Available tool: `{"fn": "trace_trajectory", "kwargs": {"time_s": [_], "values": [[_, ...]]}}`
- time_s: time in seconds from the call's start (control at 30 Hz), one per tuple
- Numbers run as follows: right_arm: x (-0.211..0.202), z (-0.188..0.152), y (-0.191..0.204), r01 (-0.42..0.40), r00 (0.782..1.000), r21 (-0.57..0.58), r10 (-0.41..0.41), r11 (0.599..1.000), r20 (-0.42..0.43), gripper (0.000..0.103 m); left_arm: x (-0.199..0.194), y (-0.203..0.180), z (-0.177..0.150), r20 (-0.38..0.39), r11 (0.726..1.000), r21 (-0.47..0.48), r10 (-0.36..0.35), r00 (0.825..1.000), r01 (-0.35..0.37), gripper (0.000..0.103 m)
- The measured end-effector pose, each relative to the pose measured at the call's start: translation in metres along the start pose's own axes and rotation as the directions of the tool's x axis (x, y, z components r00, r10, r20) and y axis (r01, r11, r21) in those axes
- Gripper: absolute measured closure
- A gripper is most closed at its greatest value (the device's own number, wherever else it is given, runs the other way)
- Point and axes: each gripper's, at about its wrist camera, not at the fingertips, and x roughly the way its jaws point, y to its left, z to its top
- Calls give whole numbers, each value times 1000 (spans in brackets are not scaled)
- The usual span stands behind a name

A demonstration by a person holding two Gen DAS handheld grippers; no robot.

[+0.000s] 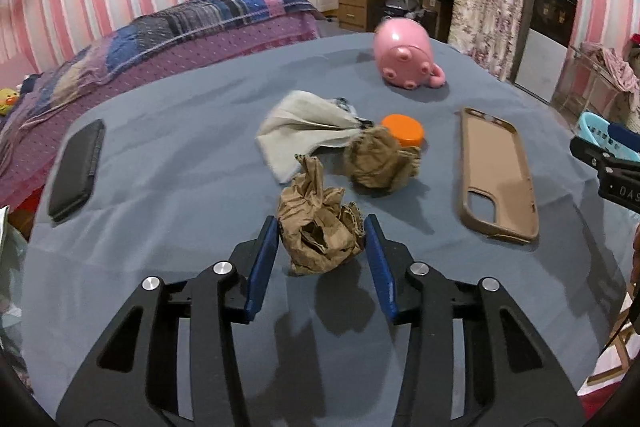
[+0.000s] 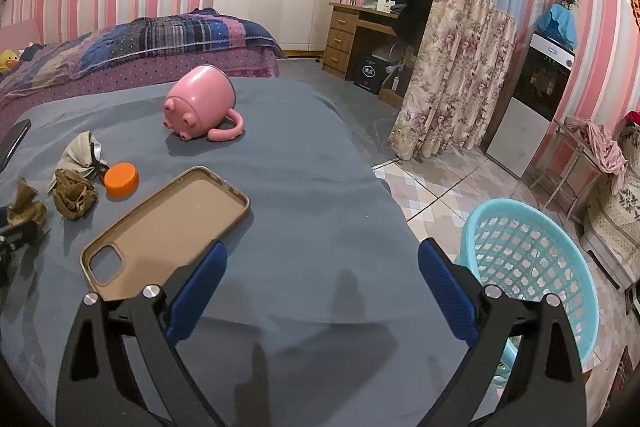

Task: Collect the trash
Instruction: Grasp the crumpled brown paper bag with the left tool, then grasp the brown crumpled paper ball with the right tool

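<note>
A crumpled brown paper ball (image 1: 320, 231) lies on the grey-blue table cloth between the blue pads of my left gripper (image 1: 322, 247); the jaws stand around it with a small gap each side. It also shows in the right wrist view (image 2: 26, 207). A second crumpled brown paper ball (image 1: 378, 163) (image 2: 74, 197) lies just beyond, beside an orange lid (image 1: 404, 131) (image 2: 121, 179). My right gripper (image 2: 320, 283) is wide open and empty above the table's right part. A light blue plastic basket (image 2: 532, 267) stands on the floor at the right.
A tan phone case (image 1: 496, 175) (image 2: 168, 227), a pink mug on its side (image 1: 406, 57) (image 2: 200, 103), a grey cloth (image 1: 300, 127) and a black phone (image 1: 76, 171) lie on the table (image 1: 160, 155). A bed (image 1: 160, 35) stands behind; a desk and curtain are at the right.
</note>
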Motion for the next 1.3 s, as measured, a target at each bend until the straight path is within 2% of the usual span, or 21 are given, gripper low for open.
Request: {"fn": "trace_trajectory", "kwargs": {"time_s": [0.37,0.7,0.83,1.0,1.3], "values": [[-6,-3,24,-19,1000,-61,20,998,15,8,-9,74,-1,17,986,-78,146,989,-145,60],[-15,-1,43,-66,998,-61,67,996,19,8,-14,111,0,26,979,-124,169,985,-165,60],[-9,1,59,-73,997,-109,72,991,-11,9,-19,125,2,38,973,-134,194,980,-188,60],[-13,6,84,-140,990,-137,139,981,-20,9,-18,142,-1,31,967,-166,204,979,-196,60],[-5,13,146,-276,961,-192,267,942,-73,9,-18,176,-14,11,951,-220,226,974,-218,60]]}}
